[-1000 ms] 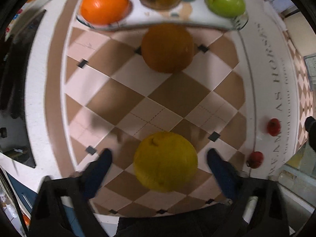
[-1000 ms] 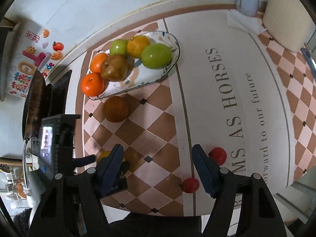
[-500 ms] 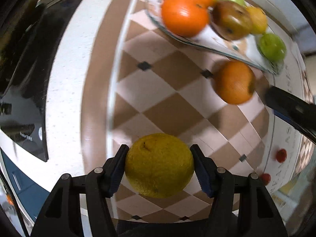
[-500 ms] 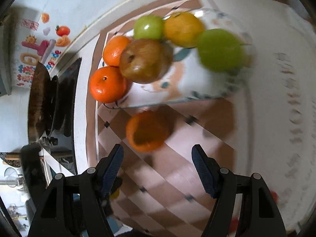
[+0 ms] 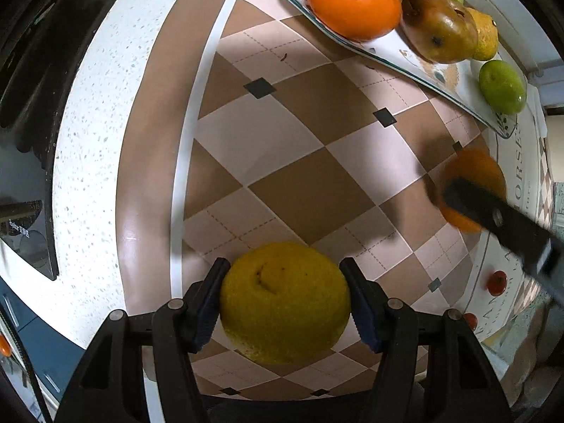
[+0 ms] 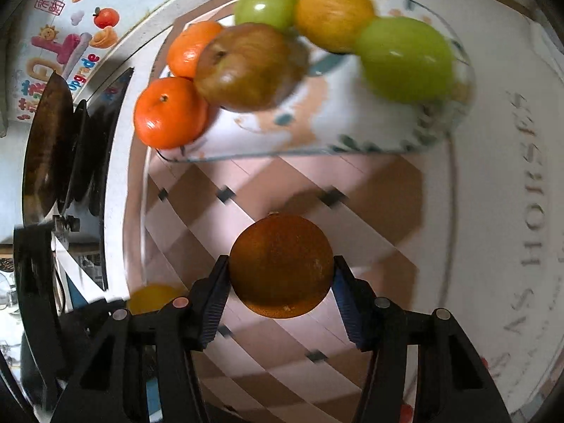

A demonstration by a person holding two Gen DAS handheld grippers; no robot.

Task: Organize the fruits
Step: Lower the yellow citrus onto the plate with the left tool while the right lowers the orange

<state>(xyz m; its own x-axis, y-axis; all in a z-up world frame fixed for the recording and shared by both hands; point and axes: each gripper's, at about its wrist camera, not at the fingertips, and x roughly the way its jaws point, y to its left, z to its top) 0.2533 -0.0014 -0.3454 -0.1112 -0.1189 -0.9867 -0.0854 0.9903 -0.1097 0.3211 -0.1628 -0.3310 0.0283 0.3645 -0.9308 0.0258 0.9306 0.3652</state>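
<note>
Left wrist view: the plate [image 5: 416, 65] at one o'clock already carries an orange, a brown pear and green fruit, so much of the sorting looks done. Loose fruit remains on the checked mat [image 5: 299, 141], with two small red fruits [image 5: 497, 282] at four o'clock. The left gripper [image 5: 283, 305] is clenched on the yellow citrus [image 5: 284, 301], both pads pressing its sides at six o'clock.

Right wrist view: the right gripper [image 6: 280, 287] is closing around the dark orange [image 6: 281, 266]. The fruit sits squarely between the jaws at six o'clock; the left pad seems to touch it, though blur leaves real contact uncertain.
</note>
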